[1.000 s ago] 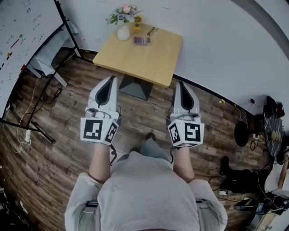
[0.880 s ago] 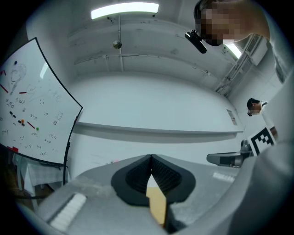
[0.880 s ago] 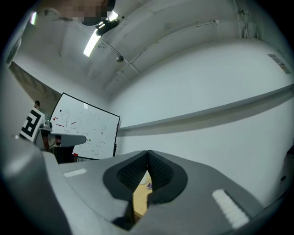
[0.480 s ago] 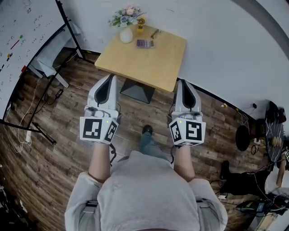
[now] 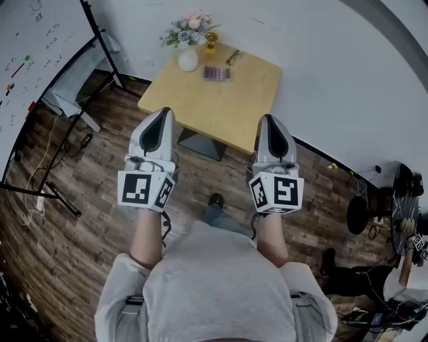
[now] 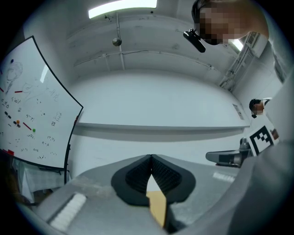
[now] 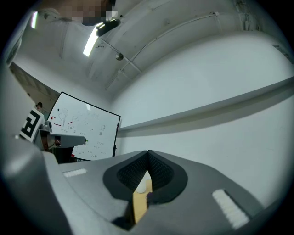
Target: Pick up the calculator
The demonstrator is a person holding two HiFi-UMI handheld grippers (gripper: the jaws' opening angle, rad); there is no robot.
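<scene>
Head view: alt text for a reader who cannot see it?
A person holds the left gripper and right gripper, both shut and empty, before a wooden table; the calculator lies near its far edge beside a flower vase.

Head view: you are working under even, cool, diffuse light, and colours are reading washed out. Shadows on the floor below the whiteboard are falling faint and soft-edged. The fisheye is bowing the whiteboard's frame and the wall line, and a dark arc is cutting off the corner farthest from the whiteboard.

Gripper views: a black vignette is ringing both. A ceiling tube above the whiteboard is blowing out to pure white. The left gripper and right gripper are rendering soft, sitting too close to the lens.
</scene>
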